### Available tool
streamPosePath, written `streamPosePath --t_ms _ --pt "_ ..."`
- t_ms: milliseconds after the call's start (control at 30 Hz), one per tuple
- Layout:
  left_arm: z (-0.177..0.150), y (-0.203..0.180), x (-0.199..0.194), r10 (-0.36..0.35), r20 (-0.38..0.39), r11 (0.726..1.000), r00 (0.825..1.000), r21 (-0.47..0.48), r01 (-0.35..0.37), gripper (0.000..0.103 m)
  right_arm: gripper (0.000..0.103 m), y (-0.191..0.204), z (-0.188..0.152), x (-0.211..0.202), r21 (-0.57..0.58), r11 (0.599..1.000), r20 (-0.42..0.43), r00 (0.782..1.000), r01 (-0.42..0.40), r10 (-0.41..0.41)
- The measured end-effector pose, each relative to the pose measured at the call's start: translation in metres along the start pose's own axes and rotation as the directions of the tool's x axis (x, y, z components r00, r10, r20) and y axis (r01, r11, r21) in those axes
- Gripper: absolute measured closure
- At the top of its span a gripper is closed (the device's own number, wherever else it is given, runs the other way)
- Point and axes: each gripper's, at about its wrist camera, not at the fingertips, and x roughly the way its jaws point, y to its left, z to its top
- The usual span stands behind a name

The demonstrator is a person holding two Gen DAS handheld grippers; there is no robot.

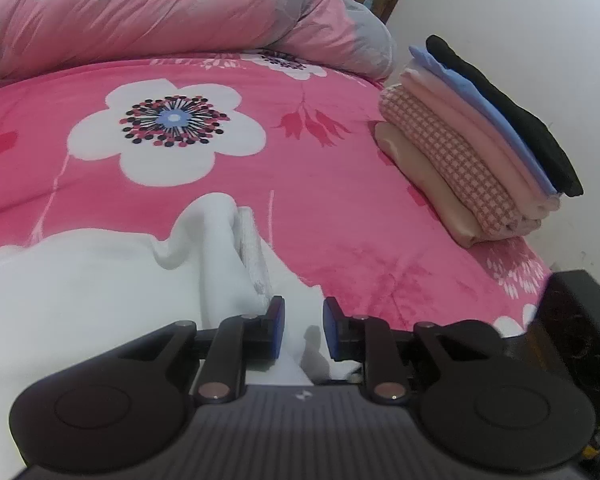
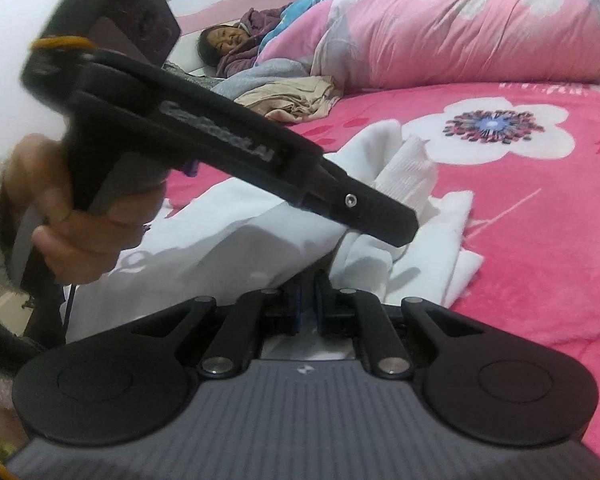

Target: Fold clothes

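Observation:
A white garment point(image 1: 100, 280) lies crumpled on the pink flowered bedspread point(image 1: 320, 184), with a ribbed cuff or hem point(image 1: 252, 248) sticking up. My left gripper point(image 1: 303, 330) hovers over the garment's near edge, open, with white cloth showing in the gap between its blue pads. In the right wrist view the white garment point(image 2: 236, 240) rises in a fold from my right gripper point(image 2: 308, 308), whose jaws stand almost together on the cloth. The left gripper point(image 2: 400, 232), held in a hand point(image 2: 80, 232), crosses that view with its tip over the garment.
A stack of folded clothes point(image 1: 480, 140) sits at the bed's right edge by the white wall. A rolled pink quilt point(image 1: 160, 12) lies along the back. A person point(image 2: 224, 44) lies under covers at the far end, beside a loose beige cloth point(image 2: 296, 100).

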Motion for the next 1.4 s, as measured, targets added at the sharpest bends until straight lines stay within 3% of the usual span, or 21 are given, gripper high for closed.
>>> streamPosePath --t_ms 133,233,400,567,633,733,933,1033,1167,1333,1400 --pt "0.0 0.0 -0.006 -0.002 0.027 1.0 1.0 0.008 0.002 0.079 0.093 -0.006 0.0 -0.028 -0.011 1.0 0.071 0.997 0.001 0.0" --pt "-0.002 0.001 -0.011 -0.009 0.056 1.0 0.998 0.008 0.008 0.076 0.091 -0.023 0.002 -0.046 0.053 0.999 0.14 0.99 0.003 -0.01" --pt "-0.005 0.005 -0.021 -0.009 0.116 1.0 0.993 -0.002 0.009 0.073 0.089 -0.048 0.008 -0.026 0.129 0.992 0.129 0.992 -0.01 -0.007" --pt "-0.006 0.009 -0.031 0.013 0.171 1.0 0.985 -0.012 -0.011 0.065 0.089 -0.047 0.008 -0.014 0.144 0.989 0.103 0.995 -0.008 -0.007" --pt "-0.006 0.012 -0.031 0.046 0.178 0.999 0.983 -0.025 -0.042 0.056 0.089 -0.043 0.008 -0.014 0.137 0.991 0.103 0.995 -0.005 -0.009" --pt "-0.004 0.015 -0.027 0.107 0.173 0.994 0.979 -0.047 -0.101 0.055 0.089 -0.043 0.008 -0.015 0.143 0.99 0.11 0.994 -0.001 -0.015" --pt "-0.003 0.03 -0.028 0.134 0.17 0.986 0.976 -0.123 -0.113 0.054 0.089 -0.044 0.006 -0.016 0.153 0.988 0.122 0.992 0.002 -0.021" --pt "-0.004 0.037 -0.042 0.149 0.223 0.981 0.963 -0.159 -0.115 0.045 0.089 -0.045 0.006 -0.016 0.156 0.988 0.123 0.992 0.004 -0.023" --pt "-0.007 0.044 -0.059 0.163 0.298 0.978 0.94 -0.178 -0.113 0.039 0.089 -0.047 0.006 -0.016 0.166 0.986 0.126 0.992 0.007 -0.029" --pt "-0.007 0.048 -0.039 0.086 0.193 0.98 0.977 -0.195 -0.048 0.038 0.089 -0.048 0.006 -0.015 0.176 0.984 0.127 0.991 0.012 -0.035" --pt "-0.008 0.047 -0.027 0.07 0.159 0.978 0.985 -0.205 -0.036 0.041 0.089 -0.048 0.006 -0.015 0.179 0.984 0.129 0.991 0.015 -0.038"
